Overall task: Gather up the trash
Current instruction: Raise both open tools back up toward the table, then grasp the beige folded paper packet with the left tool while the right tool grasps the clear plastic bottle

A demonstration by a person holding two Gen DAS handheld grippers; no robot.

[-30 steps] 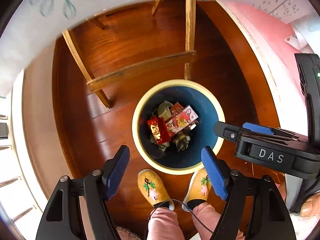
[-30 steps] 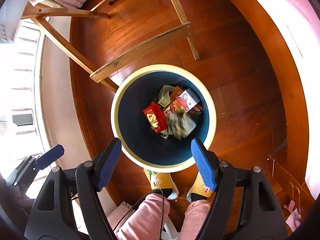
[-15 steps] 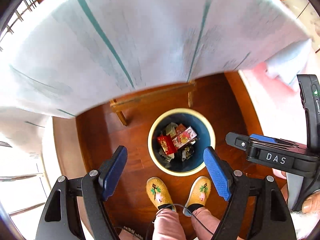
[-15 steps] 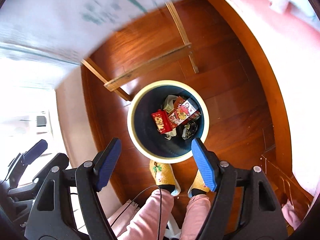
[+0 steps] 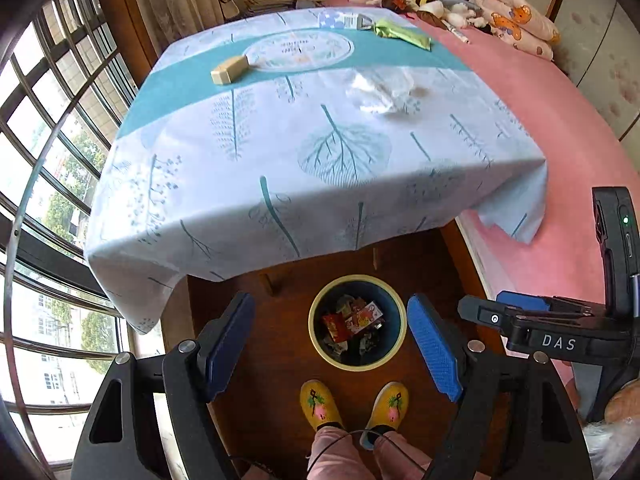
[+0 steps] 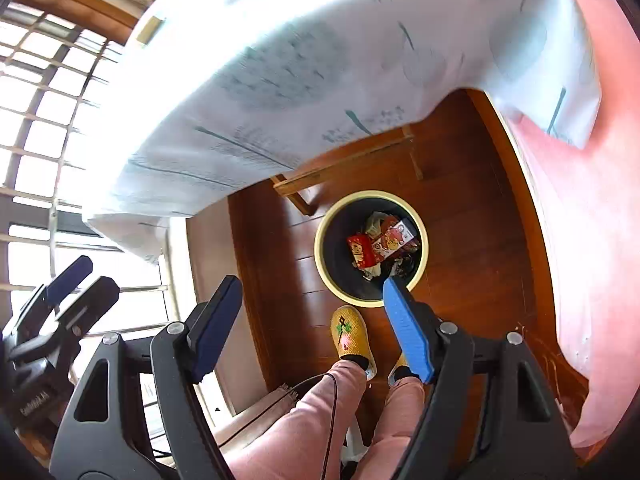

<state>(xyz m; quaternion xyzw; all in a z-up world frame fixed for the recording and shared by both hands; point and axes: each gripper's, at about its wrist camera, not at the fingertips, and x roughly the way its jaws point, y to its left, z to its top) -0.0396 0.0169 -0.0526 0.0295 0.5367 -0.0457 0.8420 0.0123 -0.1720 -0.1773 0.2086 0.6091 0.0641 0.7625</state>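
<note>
Both grippers risen; green wrapper [image 5: 402,34] (tabletop) lies slantwise.

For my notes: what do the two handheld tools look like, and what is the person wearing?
Both tools, left tool and right tool, have black frames with silver bolts and blue textured pads. One body reads "DAS". The person wears pink trousers and yellow embroidered slippers; a thin black cable hangs alongside.

Tablecloth [image 5: 280,152]: white, teal leaf print
Bin [image 5: 316,340]: cream rim, dark blue inside
Slippers [image 5: 320,404]: yellow, apparently floral
Bedspread [image 5: 560,128]: pink
</note>
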